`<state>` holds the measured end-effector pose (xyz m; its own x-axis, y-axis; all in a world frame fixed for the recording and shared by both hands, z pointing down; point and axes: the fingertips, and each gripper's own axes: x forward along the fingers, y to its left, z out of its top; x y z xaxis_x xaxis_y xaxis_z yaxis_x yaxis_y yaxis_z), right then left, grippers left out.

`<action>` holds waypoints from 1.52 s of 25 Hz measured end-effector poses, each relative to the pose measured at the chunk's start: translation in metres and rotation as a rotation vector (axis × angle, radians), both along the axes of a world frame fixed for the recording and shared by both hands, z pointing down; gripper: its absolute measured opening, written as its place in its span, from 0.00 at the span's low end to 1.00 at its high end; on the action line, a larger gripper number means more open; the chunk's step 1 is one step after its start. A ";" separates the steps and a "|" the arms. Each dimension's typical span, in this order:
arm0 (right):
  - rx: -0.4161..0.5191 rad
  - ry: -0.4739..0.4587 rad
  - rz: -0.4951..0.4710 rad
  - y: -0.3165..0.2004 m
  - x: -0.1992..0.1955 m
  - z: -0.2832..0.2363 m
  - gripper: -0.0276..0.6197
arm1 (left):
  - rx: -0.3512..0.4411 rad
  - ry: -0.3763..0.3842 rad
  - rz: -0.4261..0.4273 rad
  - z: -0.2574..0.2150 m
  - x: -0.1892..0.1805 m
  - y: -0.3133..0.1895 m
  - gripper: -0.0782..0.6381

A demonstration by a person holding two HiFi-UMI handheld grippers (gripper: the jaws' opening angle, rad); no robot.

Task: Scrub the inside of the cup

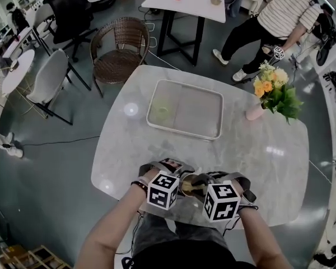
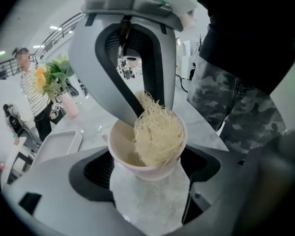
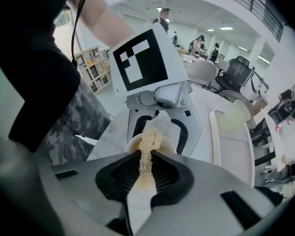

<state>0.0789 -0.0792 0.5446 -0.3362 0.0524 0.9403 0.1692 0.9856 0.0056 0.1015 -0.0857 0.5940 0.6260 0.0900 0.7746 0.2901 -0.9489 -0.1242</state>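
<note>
A pale pink cup (image 2: pixel 146 167) stands upright near the table's front edge, and my left gripper (image 2: pixel 150 173) is shut on its sides. A wad of straw-coloured scrubbing fibre (image 2: pixel 158 132) fills much of the cup's mouth. My right gripper (image 3: pixel 145 168) is shut on that fibre scrubber (image 3: pixel 147 146) and reaches down into the cup (image 3: pixel 132 144) from above. In the head view the left gripper (image 1: pixel 173 172) and the right gripper (image 1: pixel 200 185) meet over the cup (image 1: pixel 186 185), which their marker cubes largely hide.
A white tray (image 1: pixel 211 129) lies at the table's middle with a pale green item (image 1: pixel 161 111) in its left part. A pink vase of yellow flowers (image 1: pixel 274 91) stands at the right. A person in a striped shirt (image 1: pixel 285 10) and chairs (image 1: pixel 120 52) are beyond the table.
</note>
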 end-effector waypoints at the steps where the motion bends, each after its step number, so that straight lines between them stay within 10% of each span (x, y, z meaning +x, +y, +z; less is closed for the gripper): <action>1: -0.001 -0.003 0.018 -0.001 -0.001 0.000 0.14 | -0.011 0.001 -0.017 0.000 -0.002 -0.001 0.69; 12: 0.072 0.029 0.042 -0.007 0.003 0.005 0.14 | -0.166 0.315 -0.784 -0.012 -0.018 -0.002 0.70; 19: 0.114 0.124 -0.039 -0.011 0.001 0.028 0.14 | -0.046 0.183 -0.915 0.003 -0.003 -0.005 0.70; 31: -0.156 -0.017 0.069 0.001 -0.004 -0.005 0.14 | -0.067 0.092 -0.512 0.014 -0.005 -0.004 0.68; 38: 0.028 -0.010 0.033 -0.021 -0.008 -0.005 0.14 | -0.087 0.051 -0.283 0.013 -0.009 -0.004 0.68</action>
